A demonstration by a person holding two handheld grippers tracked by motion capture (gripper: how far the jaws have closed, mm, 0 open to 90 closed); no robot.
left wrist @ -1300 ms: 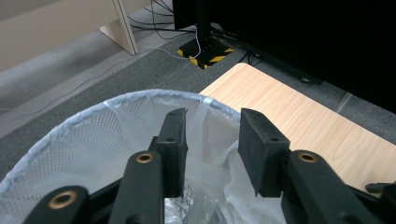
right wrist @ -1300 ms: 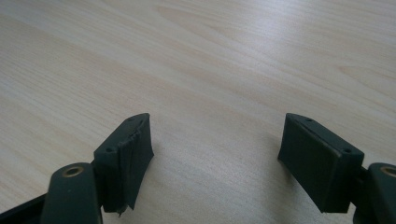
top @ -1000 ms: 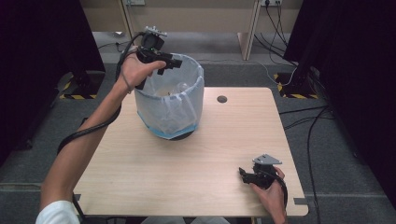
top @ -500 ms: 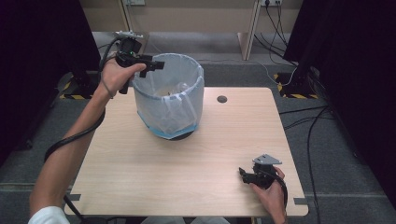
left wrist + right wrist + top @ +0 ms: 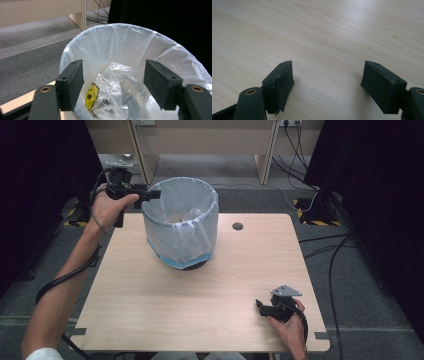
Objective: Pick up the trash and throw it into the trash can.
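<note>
**Left jaws spread at the lined bin's rim**

Pale wood covers the desk (image 5: 200, 290), which stands on grey carpet between dark curtains. Nearest the person, the right gripper (image 5: 265, 307) rests on the desk's near right corner, jaws wide and empty, nothing but bare wood ahead of them. Farther off, at the far left edge, the round wastebasket lined with a white translucent plastic bag (image 5: 181, 227) stands upright, with crumpled clear plastic wrapping bearing a yellow mark (image 5: 110, 92) lying inside. The left gripper (image 5: 150, 194) hovers level at the bin's left rim; its jaws have just been opening, nothing between them, the liner's edge just ahead. Judged from this, the step in hand is repositioning on the liner. Next comes closing on the folded-over rim film, cleanly, without tipping the bin.
</note>
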